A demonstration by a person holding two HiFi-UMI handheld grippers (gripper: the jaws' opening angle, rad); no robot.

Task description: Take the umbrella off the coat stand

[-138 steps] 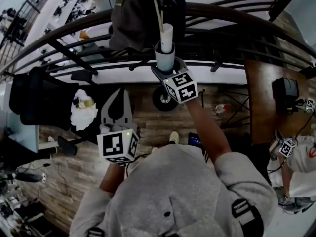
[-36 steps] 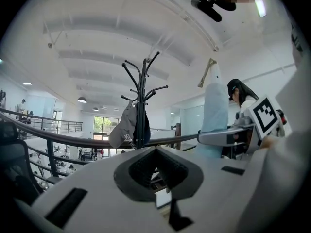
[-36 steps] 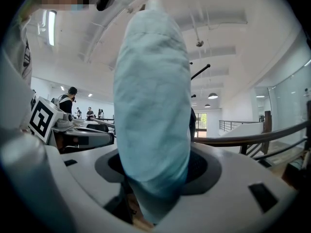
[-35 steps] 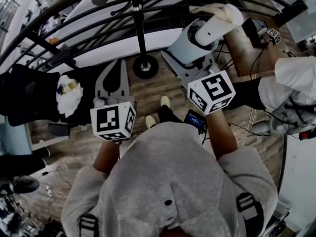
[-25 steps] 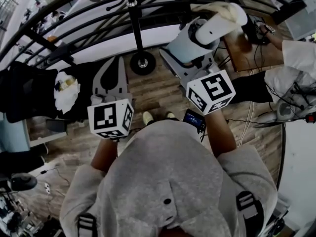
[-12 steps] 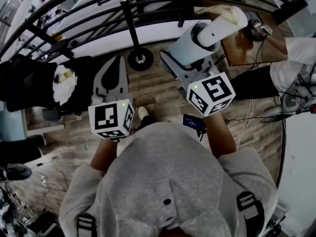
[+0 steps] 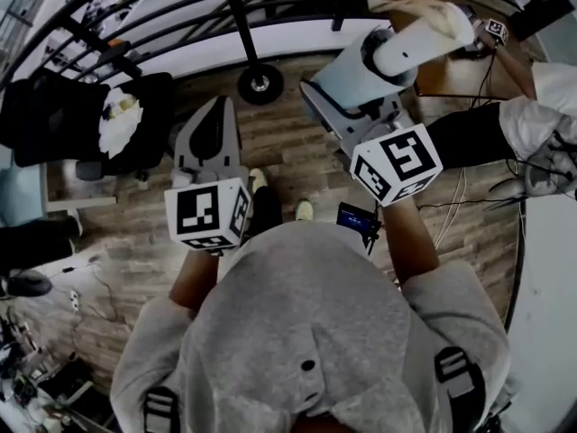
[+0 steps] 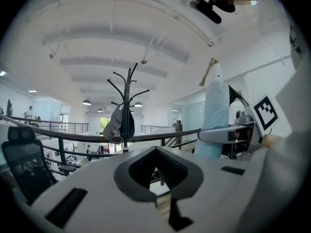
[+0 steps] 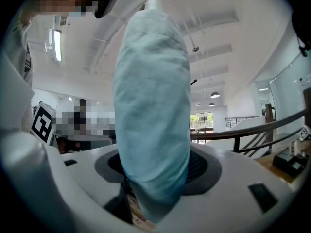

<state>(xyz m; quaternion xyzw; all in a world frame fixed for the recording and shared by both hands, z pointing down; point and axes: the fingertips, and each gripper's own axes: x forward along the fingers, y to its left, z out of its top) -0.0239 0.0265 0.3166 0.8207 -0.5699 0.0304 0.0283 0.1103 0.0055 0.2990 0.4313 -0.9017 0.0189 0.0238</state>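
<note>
As it sits clamped between the jaws of the right gripper [image 7: 356, 106], the one umbrella [image 7: 374, 57] stands upright, its long axis vertical and a tan stick at its top end. It is folded into a smooth pale blue roll, thickest in the middle. It is off the single coat stand [image 8: 127, 106] and well to the right of it. Of the two grippers, the left gripper [image 8: 155, 171], nearer the coat stand, has its jaws together on nothing. One grey cap [image 8: 114, 125] hangs on the coat stand.
</note>
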